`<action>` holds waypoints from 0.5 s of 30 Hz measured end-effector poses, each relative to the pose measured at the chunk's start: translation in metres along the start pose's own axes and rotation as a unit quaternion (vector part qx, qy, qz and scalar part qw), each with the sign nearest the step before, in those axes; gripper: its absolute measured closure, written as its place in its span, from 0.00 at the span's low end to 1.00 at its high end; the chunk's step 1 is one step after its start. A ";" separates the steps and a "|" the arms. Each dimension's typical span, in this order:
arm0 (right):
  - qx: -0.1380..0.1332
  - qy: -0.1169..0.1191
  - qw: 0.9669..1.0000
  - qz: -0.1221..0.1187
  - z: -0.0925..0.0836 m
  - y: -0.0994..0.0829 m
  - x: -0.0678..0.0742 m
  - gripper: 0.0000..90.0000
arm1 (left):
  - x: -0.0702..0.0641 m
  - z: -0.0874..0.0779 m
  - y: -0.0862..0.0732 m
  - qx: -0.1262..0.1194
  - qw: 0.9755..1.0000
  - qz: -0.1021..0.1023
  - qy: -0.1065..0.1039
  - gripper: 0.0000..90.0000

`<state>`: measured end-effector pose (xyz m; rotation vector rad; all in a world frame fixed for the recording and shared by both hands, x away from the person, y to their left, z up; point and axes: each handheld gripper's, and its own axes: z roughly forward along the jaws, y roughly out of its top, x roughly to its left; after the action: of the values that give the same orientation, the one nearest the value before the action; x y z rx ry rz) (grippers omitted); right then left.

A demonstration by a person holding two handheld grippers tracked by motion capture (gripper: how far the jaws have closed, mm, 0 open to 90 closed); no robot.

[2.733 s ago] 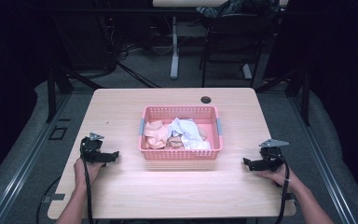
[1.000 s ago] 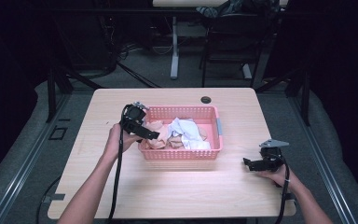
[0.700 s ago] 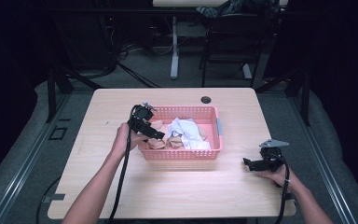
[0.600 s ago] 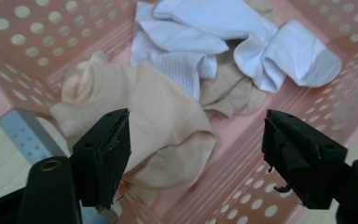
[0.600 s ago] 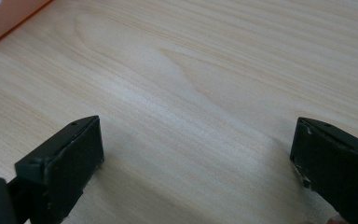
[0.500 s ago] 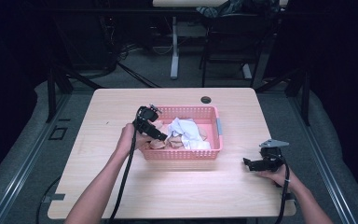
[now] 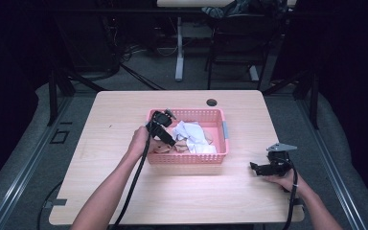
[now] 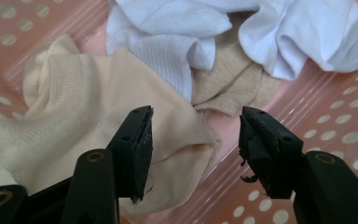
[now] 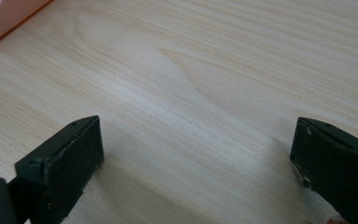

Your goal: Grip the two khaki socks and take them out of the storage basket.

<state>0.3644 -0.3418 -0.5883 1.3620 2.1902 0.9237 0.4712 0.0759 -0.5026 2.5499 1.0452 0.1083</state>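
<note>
1. My left claw (image 8: pixel 193 144), jaws just closing and half apart, straddles the cream knitted sock (image 8: pixel 84 135) in the pink perforated plastic basket (image 8: pixel 335 126), nothing pinched
2. Sink deeper, bite one layer only

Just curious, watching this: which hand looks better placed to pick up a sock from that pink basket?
The left. Its left gripper is inside the pink basket, jaws just closing around the cream sock. The right gripper rests open on the table, apart from the basket.
</note>
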 end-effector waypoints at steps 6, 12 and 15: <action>0.000 0.000 1.000 0.000 0.000 0.000 0.000 0.02 | -0.001 0.007 0.003 0.018 1.000 -0.011 0.006 0.61; 0.002 0.000 1.000 0.000 0.000 0.000 0.000 0.02 | 0.000 0.011 0.003 0.031 0.999 -0.020 0.014 0.72; 0.002 0.000 1.000 0.000 0.000 0.000 0.000 0.02 | 0.001 0.012 0.002 0.033 0.999 -0.026 0.014 0.83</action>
<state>0.3642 -0.3418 -0.5880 1.3647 2.1934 0.9207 0.4757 0.0709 -0.5126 2.5842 1.1422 0.0977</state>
